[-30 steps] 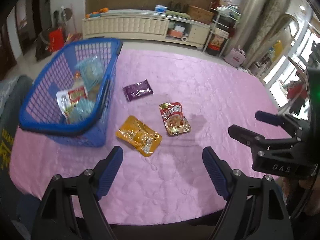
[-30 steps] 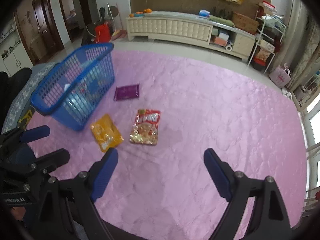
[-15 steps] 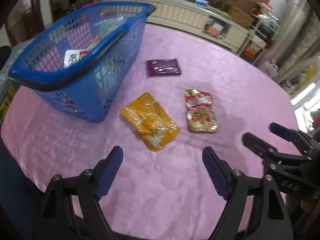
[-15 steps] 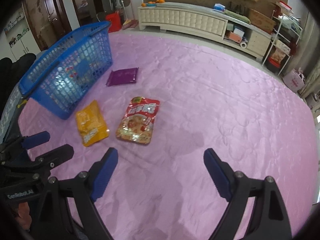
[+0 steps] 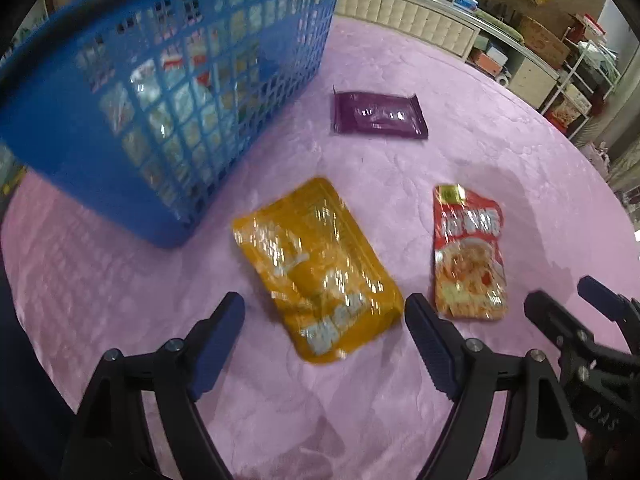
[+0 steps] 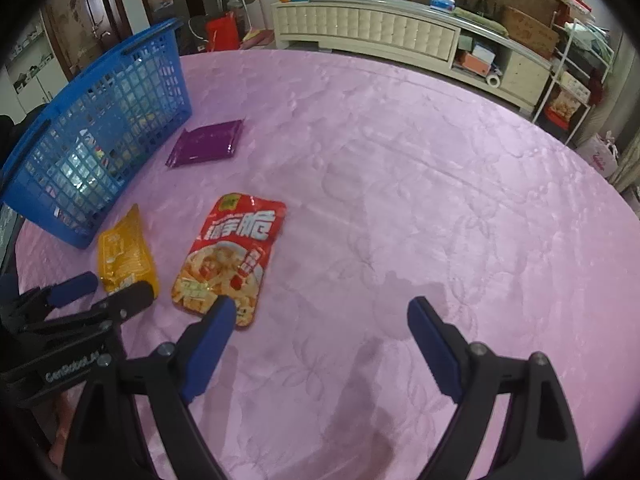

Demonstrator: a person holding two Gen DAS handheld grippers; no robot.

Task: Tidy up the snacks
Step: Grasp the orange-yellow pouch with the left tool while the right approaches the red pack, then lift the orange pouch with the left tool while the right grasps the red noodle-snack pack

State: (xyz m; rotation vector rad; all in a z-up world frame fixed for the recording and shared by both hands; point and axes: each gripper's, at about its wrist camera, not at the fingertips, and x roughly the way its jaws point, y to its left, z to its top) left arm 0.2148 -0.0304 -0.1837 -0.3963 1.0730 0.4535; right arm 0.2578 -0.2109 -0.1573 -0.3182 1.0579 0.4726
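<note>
Standing at the left of the pink-clothed counter: one blue mesh basket, holding several snack packets seen through its lattice wall, pale blue and red-and-white among them; exact count cannot be told

Loose snack packets on the cloth, three:
- one purple packet, lying flat beyond the others, near the basket's far corner
- one orange packet, flat, just beside the basket
- one red packet, flat, just right of the orange one, not touching it

Grippers, two: left gripper, jaws apart, holding nothing, poised over the orange packet's near end; right gripper, jaws apart, holding nothing, its left finger overlapping the red packet's near edge in view
</note>
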